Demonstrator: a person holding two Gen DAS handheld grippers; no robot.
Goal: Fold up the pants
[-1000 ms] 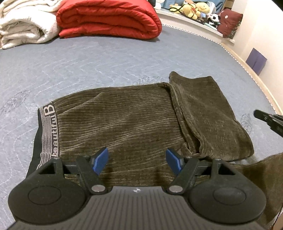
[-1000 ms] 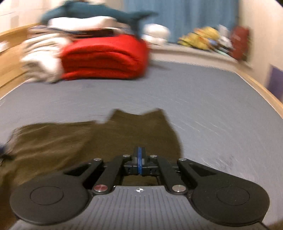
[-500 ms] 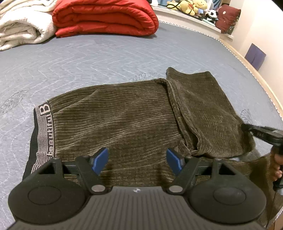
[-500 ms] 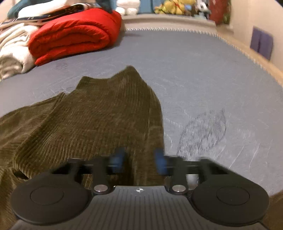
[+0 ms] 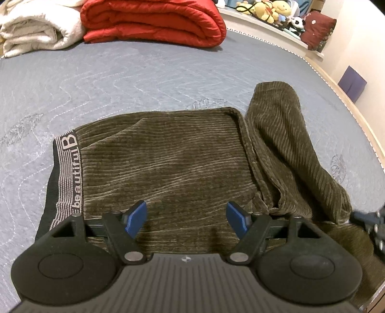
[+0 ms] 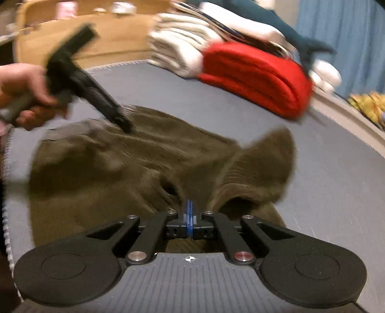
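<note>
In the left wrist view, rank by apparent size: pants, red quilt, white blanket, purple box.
1. pants, nearest the camera, so unsure
2. red quilt
3. white blanket, cut off by the frame edge
4. purple box

Left wrist view: one legible text. The black elastic waistband (image 5: 63, 183) of the olive corduroy pants (image 5: 168, 166) carries pale woven lettering running along the band: "beautiful", lower case, followed by a larger capital "B" at the band's far end. The letters sit beside a strip of fine pale stripes and read sideways in this view. Whether more letters run on past either end cannot be told.

Right wrist view: the waistband appears only as a blurred grey strip; nothing readable there or elsewhere.
</note>
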